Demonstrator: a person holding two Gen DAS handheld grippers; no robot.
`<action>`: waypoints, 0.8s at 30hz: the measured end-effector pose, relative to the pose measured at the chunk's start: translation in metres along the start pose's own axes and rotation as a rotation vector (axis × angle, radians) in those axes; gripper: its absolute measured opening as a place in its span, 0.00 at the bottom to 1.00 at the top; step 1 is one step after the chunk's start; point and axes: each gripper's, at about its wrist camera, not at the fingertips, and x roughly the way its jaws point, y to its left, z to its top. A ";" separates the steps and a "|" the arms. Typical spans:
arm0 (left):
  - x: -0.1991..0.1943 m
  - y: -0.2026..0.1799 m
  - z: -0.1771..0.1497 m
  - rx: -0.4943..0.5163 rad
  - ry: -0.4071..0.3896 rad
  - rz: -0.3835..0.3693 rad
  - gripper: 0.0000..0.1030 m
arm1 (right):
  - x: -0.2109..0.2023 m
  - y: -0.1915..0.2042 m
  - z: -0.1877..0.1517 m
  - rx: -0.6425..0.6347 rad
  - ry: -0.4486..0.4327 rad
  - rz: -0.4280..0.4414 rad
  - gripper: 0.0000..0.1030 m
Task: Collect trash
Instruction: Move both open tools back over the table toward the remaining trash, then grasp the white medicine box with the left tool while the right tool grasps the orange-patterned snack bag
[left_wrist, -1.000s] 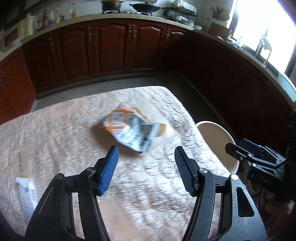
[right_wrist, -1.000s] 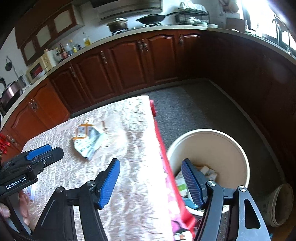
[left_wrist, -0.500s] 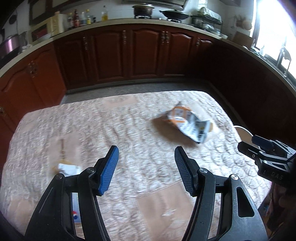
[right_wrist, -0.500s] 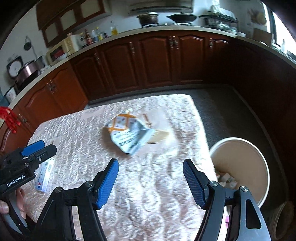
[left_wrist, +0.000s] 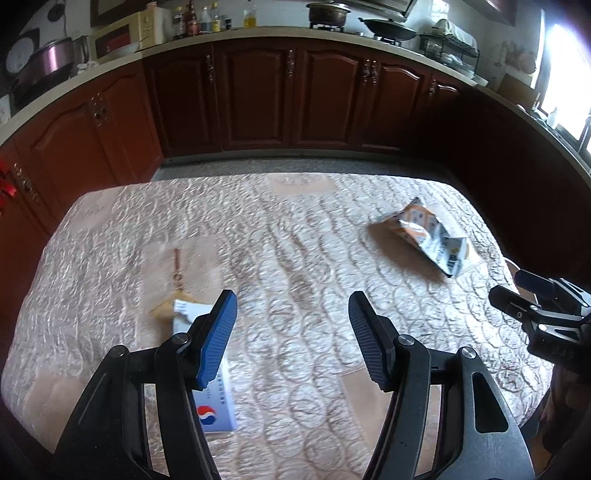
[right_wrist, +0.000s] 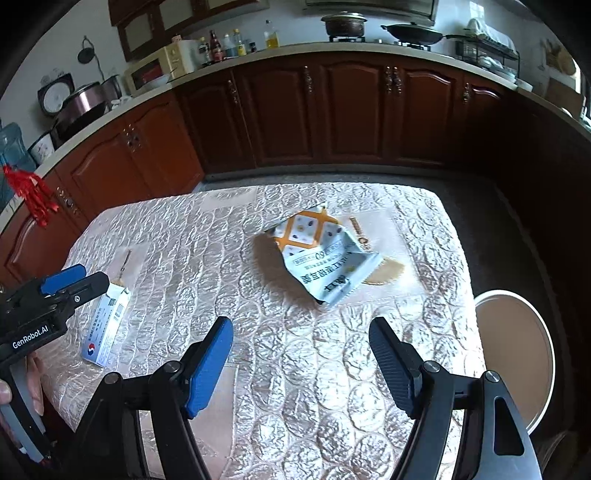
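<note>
While the worktop (right_wrist: 314, 369) under its quilted cloth filled both views, a cream bin (right_wrist: 517, 354) was seen on the floor beside its right edge. A crumpled snack bag (right_wrist: 321, 254) lay toward the far right of the cloth, a small white carton (right_wrist: 107, 328) near the left. The left gripper (left_wrist: 291, 332) was held above the carton, jaws wide and empty. The right gripper (right_wrist: 301, 354) hung short of the bag, its jaws opening, nothing between them.
</note>
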 end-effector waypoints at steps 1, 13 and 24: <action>0.001 0.002 -0.001 -0.002 0.004 0.003 0.60 | 0.001 0.001 0.000 -0.003 0.003 0.002 0.72; 0.010 0.066 -0.024 -0.140 0.142 -0.116 0.61 | 0.023 -0.011 0.018 -0.050 0.025 -0.001 0.75; 0.037 0.090 -0.038 -0.207 0.210 -0.081 0.70 | 0.072 -0.016 0.051 -0.102 0.069 0.044 0.82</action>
